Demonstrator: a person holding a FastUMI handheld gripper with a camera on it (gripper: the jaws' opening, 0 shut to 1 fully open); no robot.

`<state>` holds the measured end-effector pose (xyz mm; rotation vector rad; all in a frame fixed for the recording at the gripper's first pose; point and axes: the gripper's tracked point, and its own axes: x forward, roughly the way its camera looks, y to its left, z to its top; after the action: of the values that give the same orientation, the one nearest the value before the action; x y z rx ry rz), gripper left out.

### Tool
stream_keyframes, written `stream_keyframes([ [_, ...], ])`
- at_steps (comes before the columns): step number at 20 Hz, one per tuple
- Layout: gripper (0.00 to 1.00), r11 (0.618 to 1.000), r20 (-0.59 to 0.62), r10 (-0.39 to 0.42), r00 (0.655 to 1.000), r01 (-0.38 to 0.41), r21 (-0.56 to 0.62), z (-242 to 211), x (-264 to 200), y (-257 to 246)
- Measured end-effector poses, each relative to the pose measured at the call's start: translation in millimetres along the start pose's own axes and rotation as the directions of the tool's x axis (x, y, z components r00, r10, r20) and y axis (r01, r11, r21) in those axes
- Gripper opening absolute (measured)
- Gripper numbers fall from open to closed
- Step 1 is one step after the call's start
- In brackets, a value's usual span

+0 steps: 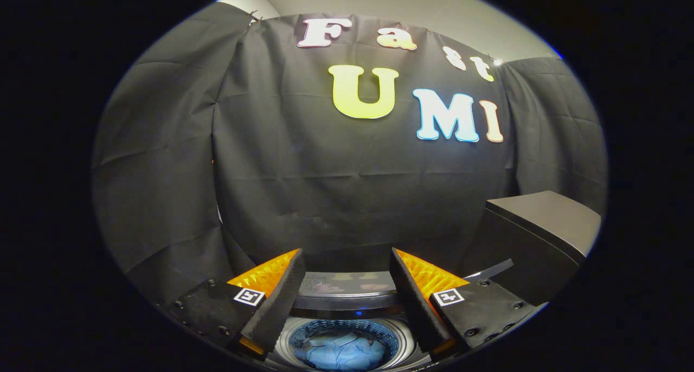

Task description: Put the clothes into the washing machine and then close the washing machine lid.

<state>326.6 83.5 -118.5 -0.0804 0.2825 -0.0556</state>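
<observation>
Your hand-held gripper (347,263) hovers above the top-loading washing machine (347,307), its two fingers spread wide and gripping nothing. Between the fingers and below them, the round drum (398,340) of the machine lies open, and a bundle of blue clothes (341,353) sits inside it, crumpled at the bottom of the tub. Just beyond the drum, the machine's dark glossy lid (347,285) stands raised at the back edge of the opening, so the washer is not yet closed. A small blue light glows on the rim in front of the lid. To your right, beyond the right finger, a dark box-shaped cabinet (537,236) stands beside the machine. The booth's black cloth wall (303,171) hangs behind everything, creased in broad folds.
</observation>
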Motion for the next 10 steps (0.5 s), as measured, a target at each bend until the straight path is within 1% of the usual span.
stream_keyframes([
  [7, 0.97, 1.0, -0.027, 0.005, 1.0, -0.005, 0.001, -20.7, -14.3, 0.7],
  [8, 0.97, 1.0, -0.045, -0.005, 0.999, 0.005, -0.004, -27.9, -14.8, -0.3],
  [9, 0.97, 1.0, -0.09, -0.012, 0.996, 0.01, -0.027, -43.6, -15.2, -1.6],
  [10, 0.97, 0.999, -0.116, -0.003, 0.993, -0.003, -0.048, -54.2, -17.6, -0.3],
])
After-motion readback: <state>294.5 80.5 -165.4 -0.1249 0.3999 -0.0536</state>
